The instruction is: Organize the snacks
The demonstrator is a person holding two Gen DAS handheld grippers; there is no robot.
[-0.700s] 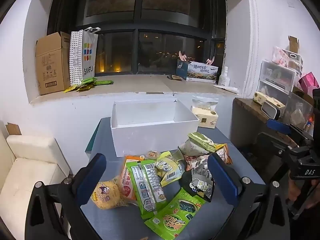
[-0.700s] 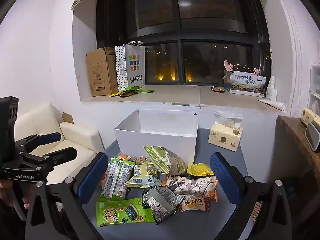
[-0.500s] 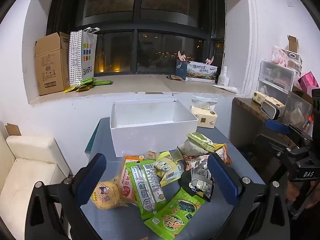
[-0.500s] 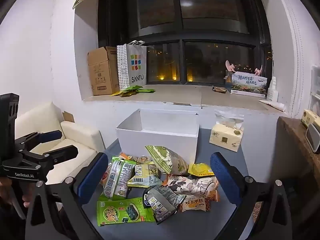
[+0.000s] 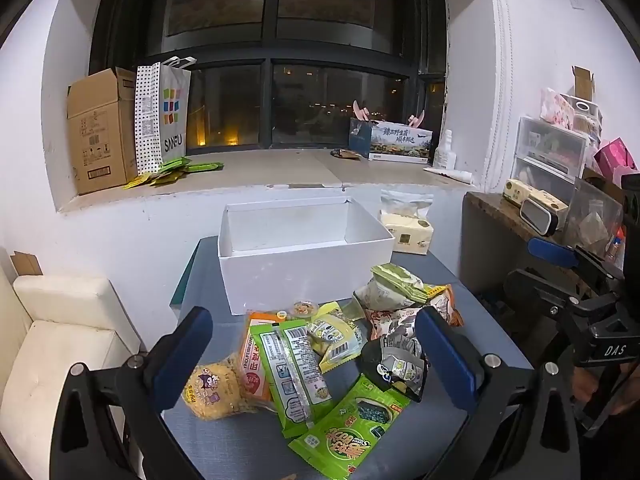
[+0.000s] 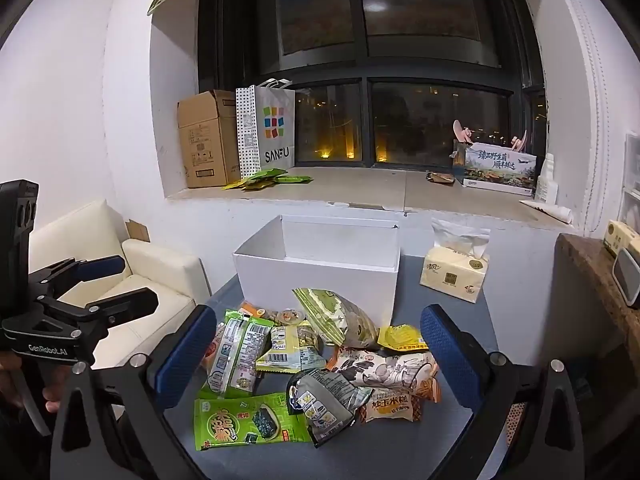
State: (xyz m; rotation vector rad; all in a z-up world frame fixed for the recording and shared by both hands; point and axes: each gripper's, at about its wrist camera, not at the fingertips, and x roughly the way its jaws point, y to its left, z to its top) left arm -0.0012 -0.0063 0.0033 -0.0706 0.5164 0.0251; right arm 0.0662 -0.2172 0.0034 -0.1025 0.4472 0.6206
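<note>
Grey table [image 5: 240, 440] under night window carrying white box [image 5: 304, 276], sitting empty behind snack pile [image 6: 304, 364] — likely destination. Left gripper [image 5: 312, 354] and right gripper [image 6: 316, 354] hovering over pile, jaws gaping wide, gripping nothing — seemingly choosing first packet.

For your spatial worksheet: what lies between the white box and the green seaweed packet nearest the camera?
In the right wrist view, a heap of snack packets lies between the white box and the green seaweed packet.
</note>
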